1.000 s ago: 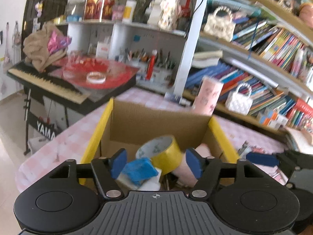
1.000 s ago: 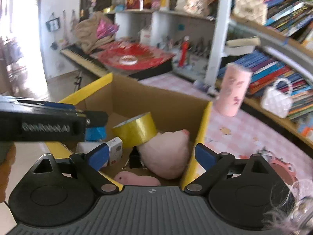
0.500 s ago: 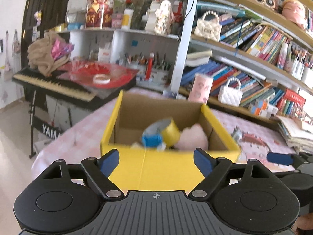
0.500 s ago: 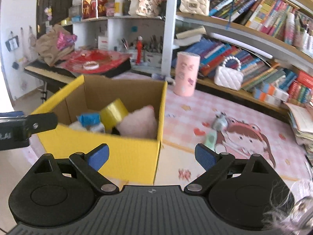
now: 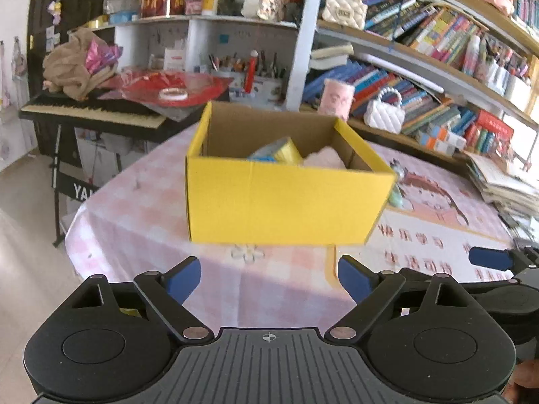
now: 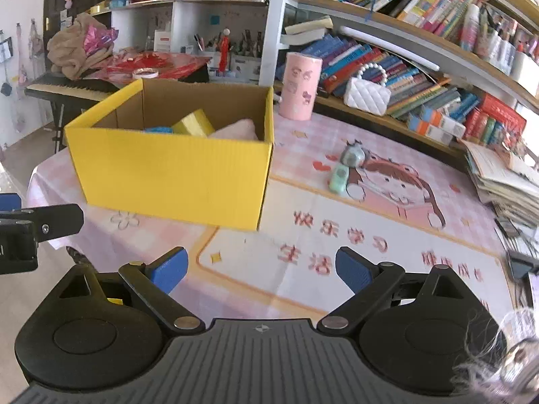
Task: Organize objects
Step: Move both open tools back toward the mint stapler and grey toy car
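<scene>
Yellow cardboard box (image 5: 283,198) stood on pink checked tablecloth (image 5: 141,215), near table's left end. Yellow tape roll (image 6: 193,123), blue item (image 6: 158,130) and pink plush (image 6: 237,129) seen inside box, just over front wall. Left gripper (image 5: 267,277) held short of box, jaws opening, nothing between blue pads. Right gripper (image 6: 259,267) spread wide, empty, above printed mat. Small green toy (image 6: 340,175) lying right of box, apart from it. Pink cylinder (image 6: 300,86) upright behind box.
</scene>
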`<action>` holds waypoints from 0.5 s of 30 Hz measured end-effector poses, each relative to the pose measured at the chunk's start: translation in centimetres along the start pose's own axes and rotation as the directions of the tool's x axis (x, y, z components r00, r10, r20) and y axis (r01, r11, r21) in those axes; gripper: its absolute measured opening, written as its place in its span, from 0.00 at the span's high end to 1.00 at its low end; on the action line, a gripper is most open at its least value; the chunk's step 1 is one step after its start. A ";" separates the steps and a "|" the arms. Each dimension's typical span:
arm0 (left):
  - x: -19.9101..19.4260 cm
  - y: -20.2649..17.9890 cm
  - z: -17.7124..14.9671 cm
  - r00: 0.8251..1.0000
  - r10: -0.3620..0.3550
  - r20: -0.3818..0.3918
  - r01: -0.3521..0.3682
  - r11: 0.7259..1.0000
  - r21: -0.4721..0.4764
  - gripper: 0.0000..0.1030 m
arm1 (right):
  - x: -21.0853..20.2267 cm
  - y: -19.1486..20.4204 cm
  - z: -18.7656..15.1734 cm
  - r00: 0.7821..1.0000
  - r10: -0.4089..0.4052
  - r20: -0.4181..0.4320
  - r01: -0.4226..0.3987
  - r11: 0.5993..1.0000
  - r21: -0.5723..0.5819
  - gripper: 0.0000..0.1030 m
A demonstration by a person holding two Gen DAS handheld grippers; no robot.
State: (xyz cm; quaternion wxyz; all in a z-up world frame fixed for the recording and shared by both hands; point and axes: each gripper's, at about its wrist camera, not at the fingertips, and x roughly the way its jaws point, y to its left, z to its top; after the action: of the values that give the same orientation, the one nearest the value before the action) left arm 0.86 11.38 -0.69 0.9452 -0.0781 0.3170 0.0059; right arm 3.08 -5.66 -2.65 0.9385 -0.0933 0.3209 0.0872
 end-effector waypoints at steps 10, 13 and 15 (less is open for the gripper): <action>-1.5 -1.9 -2.4 0.997 -0.063 -0.052 0.068 0.994 0.085 0.12 | -2.9 -1.0 -3.4 0.997 -0.063 -0.033 0.066 0.994 0.089 0.07; -1.8 -2.7 -2.8 0.995 -0.084 -0.059 0.089 0.991 0.103 0.12 | -3.7 -1.6 -4.2 0.995 -0.086 -0.041 0.090 0.990 0.113 0.07; -1.8 -3.2 -3.0 0.993 -0.100 -0.063 0.107 0.988 0.113 0.12 | -4.3 -2.0 -4.7 0.994 -0.104 -0.045 0.109 0.986 0.126 0.06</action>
State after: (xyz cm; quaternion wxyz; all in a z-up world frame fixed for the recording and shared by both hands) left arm -2.19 7.84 -1.48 0.9377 -0.0393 0.3393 -0.0639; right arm -2.61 -9.10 -3.44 0.9396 -0.0514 0.3381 0.0141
